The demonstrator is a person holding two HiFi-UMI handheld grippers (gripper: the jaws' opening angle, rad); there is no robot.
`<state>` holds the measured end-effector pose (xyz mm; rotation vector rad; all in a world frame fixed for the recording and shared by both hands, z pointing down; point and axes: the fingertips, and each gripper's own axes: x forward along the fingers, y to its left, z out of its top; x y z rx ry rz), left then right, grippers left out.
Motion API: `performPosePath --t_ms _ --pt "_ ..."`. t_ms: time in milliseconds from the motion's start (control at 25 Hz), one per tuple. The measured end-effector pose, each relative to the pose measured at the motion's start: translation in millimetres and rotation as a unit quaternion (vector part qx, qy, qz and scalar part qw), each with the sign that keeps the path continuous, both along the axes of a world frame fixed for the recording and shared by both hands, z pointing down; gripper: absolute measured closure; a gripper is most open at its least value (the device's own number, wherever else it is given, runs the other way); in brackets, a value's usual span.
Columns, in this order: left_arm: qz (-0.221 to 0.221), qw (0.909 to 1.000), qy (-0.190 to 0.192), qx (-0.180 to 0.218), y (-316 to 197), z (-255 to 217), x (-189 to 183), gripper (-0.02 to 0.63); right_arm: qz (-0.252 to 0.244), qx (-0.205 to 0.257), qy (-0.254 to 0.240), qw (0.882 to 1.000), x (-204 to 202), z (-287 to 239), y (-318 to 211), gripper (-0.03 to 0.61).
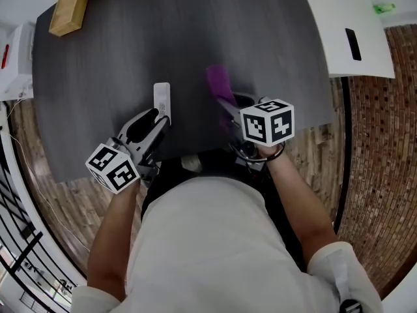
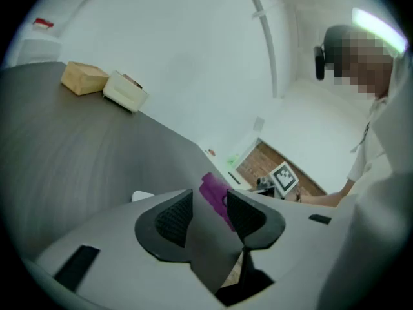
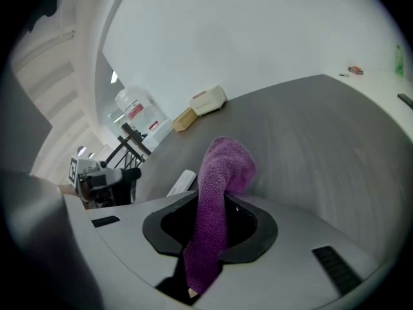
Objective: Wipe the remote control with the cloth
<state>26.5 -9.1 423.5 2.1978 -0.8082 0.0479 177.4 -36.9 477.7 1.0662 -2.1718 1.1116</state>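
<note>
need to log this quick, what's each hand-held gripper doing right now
Left hand-held gripper: open, nothing between its jaws.
Right hand-held gripper: closed on the purple cloth.

Seen from above, a person in a pale shirt (image 1: 208, 246) leans over a dark grey desk (image 1: 117, 57), a gripper in each hand. The left gripper (image 1: 159, 120) reaches just beside the near end of a white remote control (image 1: 161, 95) lying flat on the desk. To its right, the right gripper (image 1: 225, 107) carries a purple cloth (image 1: 218, 80), blurred, above the desk. A wooden block (image 1: 68, 10) sits at the desk's far left corner. A white table (image 1: 365, 57) stands alongside on the brick-patterned floor (image 1: 378, 162).
</note>
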Motion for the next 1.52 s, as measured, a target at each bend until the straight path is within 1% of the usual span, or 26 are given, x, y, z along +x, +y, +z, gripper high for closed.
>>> performPosePath --t_ms 120,160,200,240,280,360,440,520,680,800,1000,1120,1200,1320,1400,1520 --pt "-0.021 0.9989 0.040 -0.010 8 -11 2 0.455 -0.015 -0.001 0.015 1.000 2 15 -2 0.491" --pt "-0.028 0.9983 0.048 -0.017 13 -12 1 0.473 -0.020 0.001 0.023 1.000 3 20 -3 0.491" --pt "-0.036 0.9976 0.054 -0.023 17 -13 -1 0.522 -0.025 0.003 0.032 0.999 3 24 -4 0.491" --pt "-0.045 0.9969 0.058 -0.028 21 -13 -5 0.566 -0.028 0.007 0.042 0.999 2 27 -5 0.491" --pt "-0.054 0.9963 0.059 -0.030 24 -13 -10 0.585 -0.029 0.011 0.052 0.998 2 30 -8 0.491" --pt "-0.072 0.9953 0.057 -0.031 28 -13 -20 0.595 -0.029 0.021 0.077 0.996 1 35 -13 0.491" --pt "-0.079 0.9948 0.056 -0.031 30 -13 -25 0.601 -0.022 0.028 0.103 0.994 4 38 -17 0.491" --pt "-0.072 0.9954 0.057 -0.028 30 -13 -24 0.604 -0.009 0.028 0.119 0.992 7 40 -18 0.491" --pt "-0.038 0.9977 0.053 -0.017 28 -17 -15 0.611 0.007 0.013 0.130 0.991 5 49 -7 0.491" --pt "-0.021 0.9987 0.045 -0.006 27 -22 -17 0.611 0.024 0.007 0.140 0.990 2 55 0 0.491" --pt "-0.009 0.9993 0.031 0.019 36 -32 -41 0.612 0.052 0.009 0.156 0.986 -3 59 7 0.491" --pt "-0.007 0.9995 0.022 0.023 48 -32 -57 0.612 0.062 0.009 0.171 0.983 -2 68 10 0.491" --pt "-0.005 0.9994 0.026 0.020 55 -34 -66 0.612 0.063 0.012 0.182 0.981 -4 74 12 0.491" --pt "-0.007 0.9987 0.046 0.022 62 -40 -74 0.612 0.064 0.028 0.195 0.978 -6 74 10 0.488" --pt "-0.011 0.9979 0.059 0.026 64 -45 -80 0.611 0.070 0.041 0.191 0.978 -10 69 9 0.459" --pt "-0.008 0.9968 0.072 0.033 65 -54 -87 0.611 0.087 0.057 0.156 0.982 -18 53 10 0.395"
